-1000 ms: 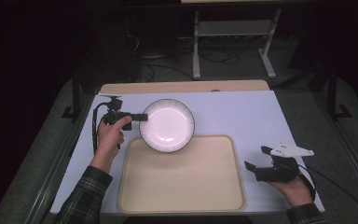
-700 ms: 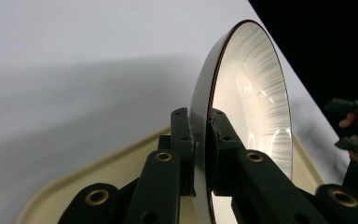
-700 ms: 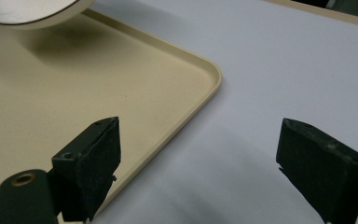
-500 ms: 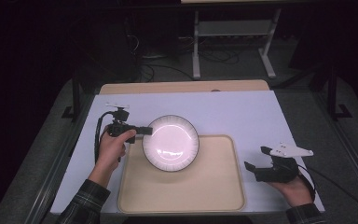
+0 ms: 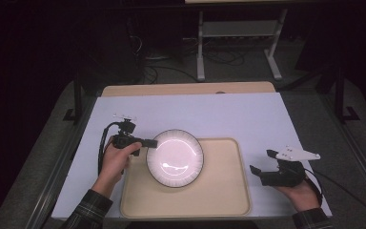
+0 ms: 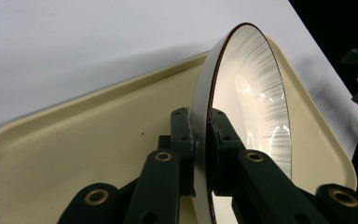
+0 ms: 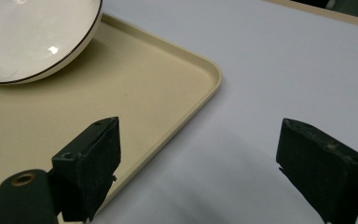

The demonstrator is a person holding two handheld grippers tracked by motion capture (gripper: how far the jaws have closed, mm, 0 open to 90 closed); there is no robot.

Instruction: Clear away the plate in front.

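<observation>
A white plate (image 5: 175, 157) with a dark rim and ribbed inside lies over the back left part of a beige tray (image 5: 219, 195). My left gripper (image 5: 148, 142) is shut on the plate's left rim. In the left gripper view the two pads (image 6: 182, 135) pinch the rim of the plate (image 6: 251, 93) from both sides above the tray (image 6: 98, 140). Whether the plate touches the tray is unclear. My right gripper (image 5: 262, 162) stands open just right of the tray, with nothing between its fingers. The right gripper (image 7: 200, 158) hovers over the white table beside the tray's corner (image 7: 205, 79).
The tray sits at the near middle of the white tabletop (image 5: 195, 112), whose wooden back edge (image 5: 186, 89) borders a dark floor with a metal stand (image 5: 238, 43) and cables. The tray's right half is bare.
The left gripper has carried the plate from the table behind the tray toward the near side and lower, so it now lies over the tray. The right gripper has stayed put.
</observation>
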